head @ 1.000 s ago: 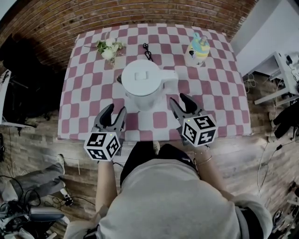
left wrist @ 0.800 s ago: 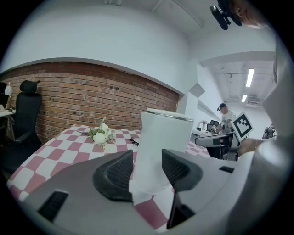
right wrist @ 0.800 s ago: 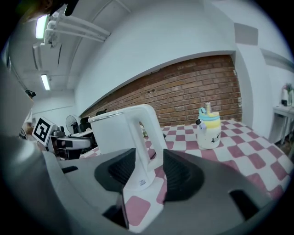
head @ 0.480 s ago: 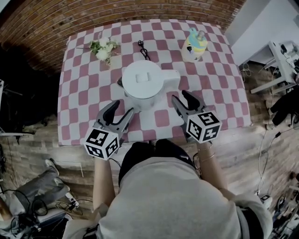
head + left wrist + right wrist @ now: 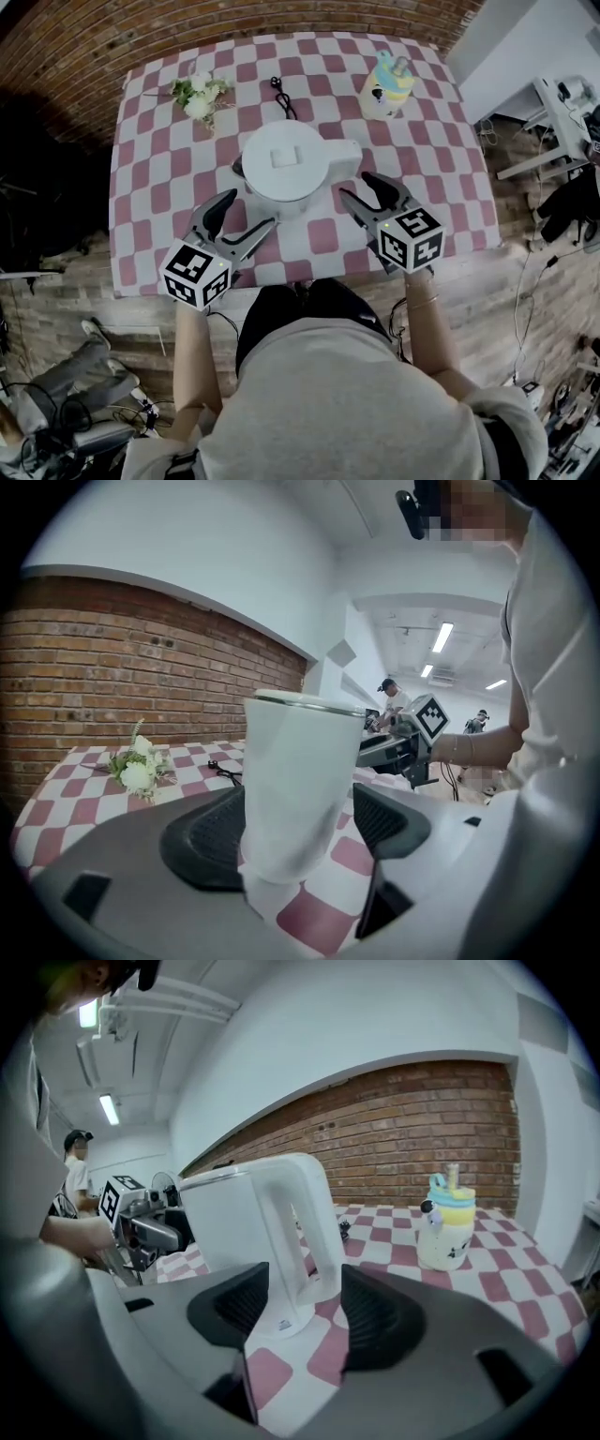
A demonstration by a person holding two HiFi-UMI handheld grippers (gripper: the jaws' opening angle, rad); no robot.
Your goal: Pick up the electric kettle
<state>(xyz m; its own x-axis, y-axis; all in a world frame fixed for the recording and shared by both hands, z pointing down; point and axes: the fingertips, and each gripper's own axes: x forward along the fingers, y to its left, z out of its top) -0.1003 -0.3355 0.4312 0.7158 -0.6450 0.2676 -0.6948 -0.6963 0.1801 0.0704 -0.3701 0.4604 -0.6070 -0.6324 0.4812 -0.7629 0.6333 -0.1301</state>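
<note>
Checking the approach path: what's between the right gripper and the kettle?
Only bare checked cloth, seen in the right gripper view. The right gripper has its jaws opening, pads clear of the kettle handle just ahead.

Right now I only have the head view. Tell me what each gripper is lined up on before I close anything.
Observer: The left gripper frames the kettle body in its gap; its fingers are opening, neither pad pressing it.
Operator: Now report the right one.
Observer: The right gripper frames the kettle's handle, an open loop; its fingers are opening too, pads off it.
</note>
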